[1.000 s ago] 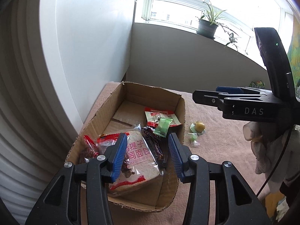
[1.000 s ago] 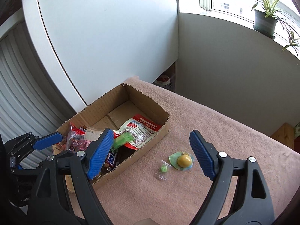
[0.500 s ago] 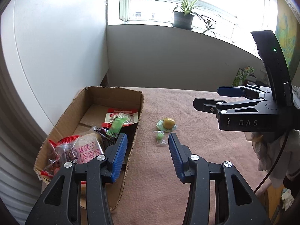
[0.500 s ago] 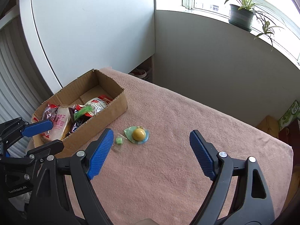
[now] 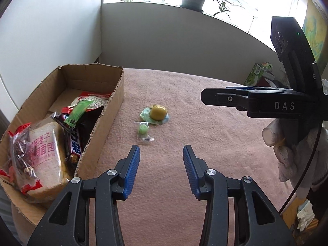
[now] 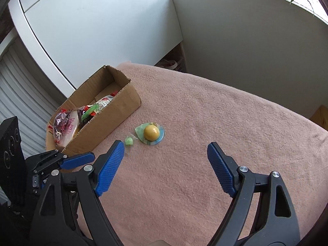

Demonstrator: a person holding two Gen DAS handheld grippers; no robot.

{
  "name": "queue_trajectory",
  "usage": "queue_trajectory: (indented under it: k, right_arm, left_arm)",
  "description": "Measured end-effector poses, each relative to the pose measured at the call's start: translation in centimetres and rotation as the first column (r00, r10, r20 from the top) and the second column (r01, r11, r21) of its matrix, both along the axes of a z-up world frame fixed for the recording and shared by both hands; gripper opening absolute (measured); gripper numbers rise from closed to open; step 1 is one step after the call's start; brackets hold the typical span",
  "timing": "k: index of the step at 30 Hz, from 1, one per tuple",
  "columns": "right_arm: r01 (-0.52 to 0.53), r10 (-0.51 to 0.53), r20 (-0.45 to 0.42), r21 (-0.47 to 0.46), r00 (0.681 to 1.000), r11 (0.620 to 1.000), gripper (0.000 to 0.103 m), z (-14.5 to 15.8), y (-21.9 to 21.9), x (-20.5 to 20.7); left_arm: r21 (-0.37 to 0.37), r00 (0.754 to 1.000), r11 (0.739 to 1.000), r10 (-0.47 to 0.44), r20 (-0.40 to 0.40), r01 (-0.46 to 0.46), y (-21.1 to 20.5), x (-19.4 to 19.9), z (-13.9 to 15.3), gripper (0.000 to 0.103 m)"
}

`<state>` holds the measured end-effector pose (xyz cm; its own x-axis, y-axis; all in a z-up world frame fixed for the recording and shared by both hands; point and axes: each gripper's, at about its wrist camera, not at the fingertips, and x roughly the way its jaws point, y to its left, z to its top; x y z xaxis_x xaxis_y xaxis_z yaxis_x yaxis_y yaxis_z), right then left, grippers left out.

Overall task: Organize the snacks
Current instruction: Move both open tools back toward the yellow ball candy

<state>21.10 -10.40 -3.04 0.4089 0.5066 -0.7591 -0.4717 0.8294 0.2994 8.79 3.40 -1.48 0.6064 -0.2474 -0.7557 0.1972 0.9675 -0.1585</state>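
On the left the cardboard box (image 5: 117, 94) holds several snack packets, beside it on the pink cloth (image 5: 205, 143) lie a green candy (image 5: 143, 130) and a yellow snack (image 5: 157, 112), while the left gripper (image 5: 161, 170) and the right gripper (image 6: 166, 168) hover above with jaws spread, holding nothing.

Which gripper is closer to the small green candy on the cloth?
Left. The left gripper is open just short of the green candy; the right gripper, also open, is off to its right.
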Motion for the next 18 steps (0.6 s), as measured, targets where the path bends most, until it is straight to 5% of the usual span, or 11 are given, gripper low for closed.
queue_trajectory:
  k: [8,18]
  right_arm:
    - [-0.149,0.149,-0.074,0.001,0.986,0.989,0.067,-2.8,3.4,3.1]
    - [-0.224,0.223,-0.091,0.001,0.970,0.975,0.066,-5.1,5.4,4.6]
  left_arm:
    - [0.037,0.998,0.997,0.063,-0.013,-0.063,-1.0,2.0,-2.3,0.034]
    - [0.073,0.992,0.989,0.127,-0.015,-0.126,-1.8,4.3,-4.0,0.029]
